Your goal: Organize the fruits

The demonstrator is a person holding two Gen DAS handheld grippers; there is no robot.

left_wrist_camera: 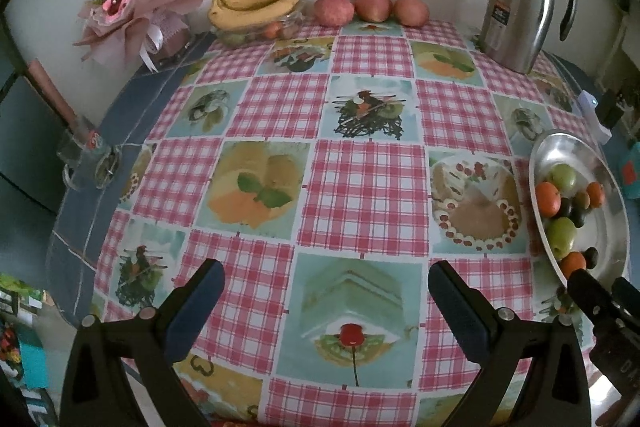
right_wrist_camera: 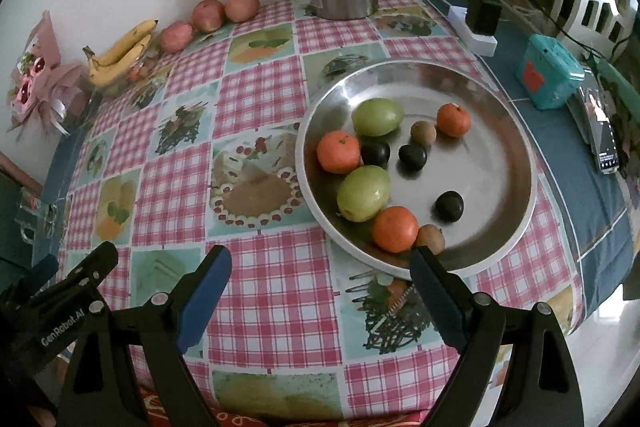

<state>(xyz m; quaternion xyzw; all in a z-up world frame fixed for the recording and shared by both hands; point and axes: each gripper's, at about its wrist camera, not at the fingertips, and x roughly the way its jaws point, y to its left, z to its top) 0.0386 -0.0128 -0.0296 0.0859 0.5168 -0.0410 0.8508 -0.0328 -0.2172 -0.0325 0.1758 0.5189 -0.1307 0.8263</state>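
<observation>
Both the left gripper [left_wrist_camera: 325, 291] and right gripper [right_wrist_camera: 322, 277] hang spread wide, empty; mixed fruit sits in the steel plate [right_wrist_camera: 516, 131] at the right gripper's one o'clock. The nearest orange [right_wrist_camera: 395, 229] looks light, firm, likely to roll; pinch across its widest part.

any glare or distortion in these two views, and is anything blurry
Left wrist view: strong fisheye bulge, dark vignette corners, soft focus at the edges, a light streak on the jug. Right wrist view: same barrel warp, window glare on the tray and floor at lower right, fruit sharp, gripper fingers slightly soft.
</observation>
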